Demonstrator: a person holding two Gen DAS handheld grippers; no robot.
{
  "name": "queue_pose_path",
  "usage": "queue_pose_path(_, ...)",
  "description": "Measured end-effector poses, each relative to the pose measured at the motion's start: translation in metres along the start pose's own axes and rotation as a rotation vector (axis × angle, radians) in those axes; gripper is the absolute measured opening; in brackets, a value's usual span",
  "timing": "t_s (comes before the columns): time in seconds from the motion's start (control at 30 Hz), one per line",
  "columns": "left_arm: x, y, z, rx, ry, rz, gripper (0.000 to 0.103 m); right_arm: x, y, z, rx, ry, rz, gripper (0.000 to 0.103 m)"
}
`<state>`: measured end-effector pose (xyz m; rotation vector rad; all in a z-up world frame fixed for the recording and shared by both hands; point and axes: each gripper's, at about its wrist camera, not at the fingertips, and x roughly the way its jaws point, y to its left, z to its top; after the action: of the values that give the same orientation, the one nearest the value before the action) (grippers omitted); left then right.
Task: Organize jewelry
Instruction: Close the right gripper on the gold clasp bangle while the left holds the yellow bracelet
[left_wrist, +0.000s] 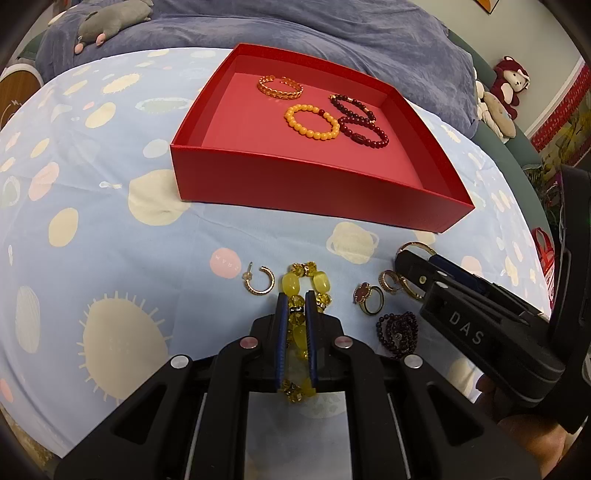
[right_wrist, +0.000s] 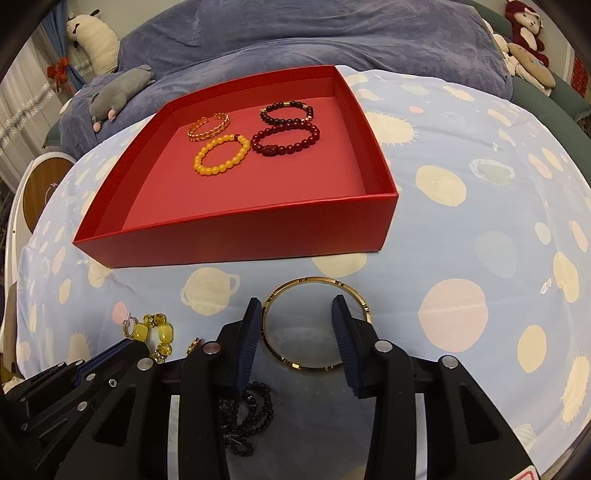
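Lower stretch of the yellow bead bracelet (left_wrist: 295, 295) hidden between the blue pads of the left gripper (left_wrist: 296, 300), in its own camera. Gold bangle (right_wrist: 317, 325) crossed by the right gripper's fingers (right_wrist: 251, 332) on both sides; contact could not be told. Dark bead strand (right_wrist: 245, 421) partly covered by the near left finger. Small rings (left_wrist: 369, 299) too small for detail. Red plush toy (right_wrist: 526, 26) cut off at the far right edge.
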<state>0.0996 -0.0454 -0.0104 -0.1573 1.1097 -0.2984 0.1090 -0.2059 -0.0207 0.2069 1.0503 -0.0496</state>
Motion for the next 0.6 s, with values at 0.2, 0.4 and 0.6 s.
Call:
queue_pose_path(0.2,0.0,0.0,0.0,0.001,0.0,0.002,0.009,-0.001,-0.007,0.0,0.01,0.002,0.015,0.026)
queue_pose_path(0.4,0.0,0.0,0.0,-0.002,0.0,0.002,0.009,-0.008,-0.013,-0.009,0.033,-0.016,-0.024,0.054)
queue_pose_path(0.6,0.001,0.0,0.0,-0.006,0.001,0.001,0.009,-0.012,-0.013,-0.019,0.019,-0.035,-0.04,0.055)
